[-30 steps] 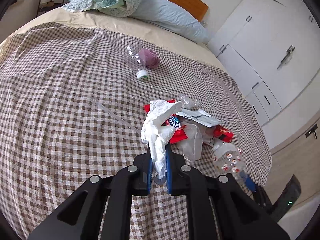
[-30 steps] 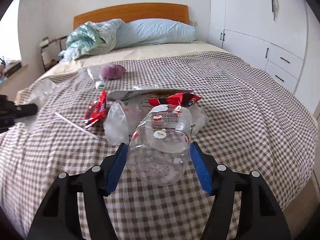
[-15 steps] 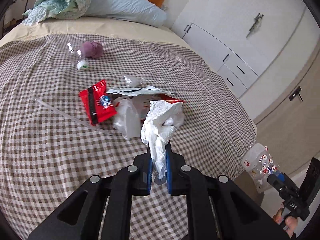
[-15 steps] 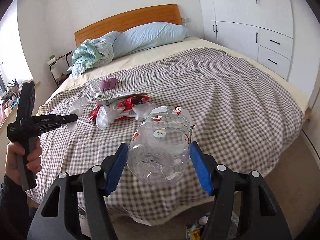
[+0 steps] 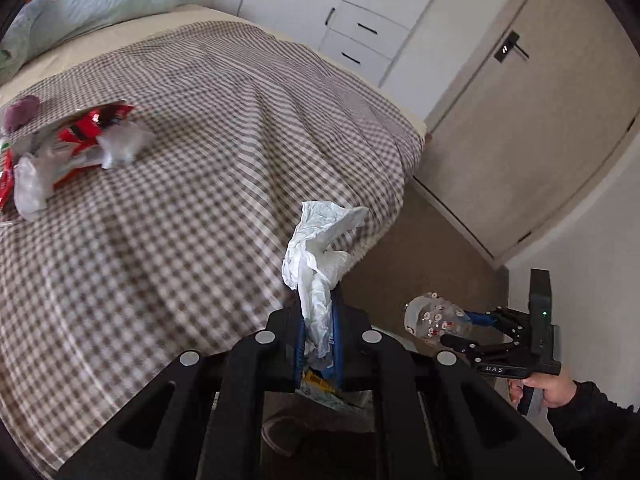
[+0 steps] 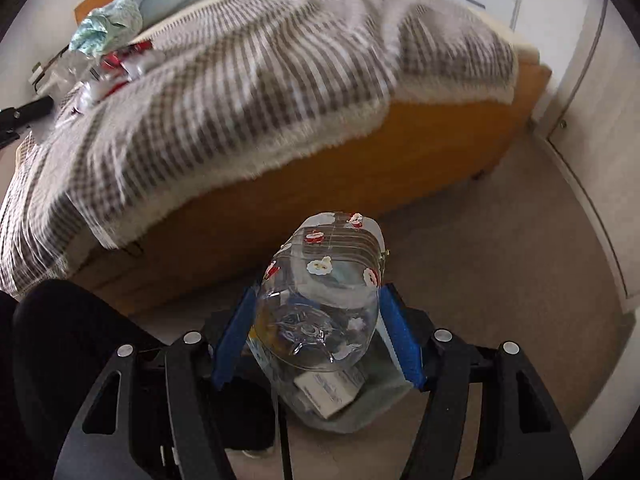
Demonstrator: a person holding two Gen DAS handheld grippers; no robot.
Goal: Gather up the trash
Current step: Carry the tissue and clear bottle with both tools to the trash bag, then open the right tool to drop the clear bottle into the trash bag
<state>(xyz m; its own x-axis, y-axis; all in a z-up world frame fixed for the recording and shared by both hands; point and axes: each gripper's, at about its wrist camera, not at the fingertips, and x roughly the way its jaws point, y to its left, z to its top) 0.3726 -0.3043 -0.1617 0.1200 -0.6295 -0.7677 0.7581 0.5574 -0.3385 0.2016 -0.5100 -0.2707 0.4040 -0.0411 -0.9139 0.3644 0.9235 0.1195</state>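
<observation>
Red wrappers and clear plastic lie on the checked bed at far left, well apart from both tongs. The left tongs pinch a limp, light white tissue low down; the right tongs clamp a thin, slippery, crushable clear bottle across its belly. Both hang past the bed's edge over open floor, where a trash-filled container sits under the bottle.

A bed with a checked brown and white blanket lies ahead and to the left of the gripper. A light blue pillow is far ahead. White cabinets and a beige door stand ahead to the right.
</observation>
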